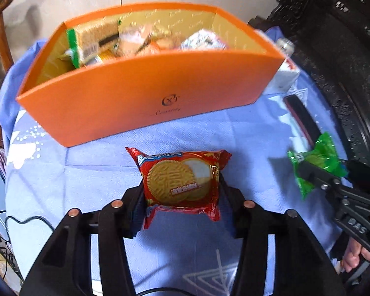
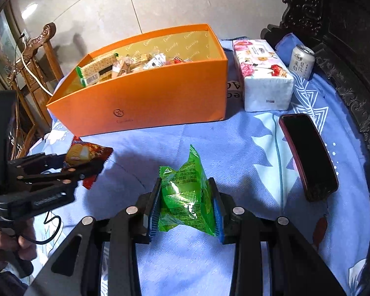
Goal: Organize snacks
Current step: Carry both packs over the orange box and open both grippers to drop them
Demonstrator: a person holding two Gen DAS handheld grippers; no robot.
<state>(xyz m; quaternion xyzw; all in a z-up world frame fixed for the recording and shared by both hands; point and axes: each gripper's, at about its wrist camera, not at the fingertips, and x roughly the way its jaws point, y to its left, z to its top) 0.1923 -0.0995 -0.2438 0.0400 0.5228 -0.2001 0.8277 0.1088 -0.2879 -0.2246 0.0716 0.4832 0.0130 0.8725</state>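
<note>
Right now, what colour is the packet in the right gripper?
Green packet, clearest in the right wrist view.

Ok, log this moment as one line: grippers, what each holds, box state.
left gripper: shut on red biscuit packet | right gripper: shut on green snack packet | orange box: open, part-filled with snacks

Orange box (image 2: 145, 98) ahead — bare cloth (image 2: 185, 135) between
</note>
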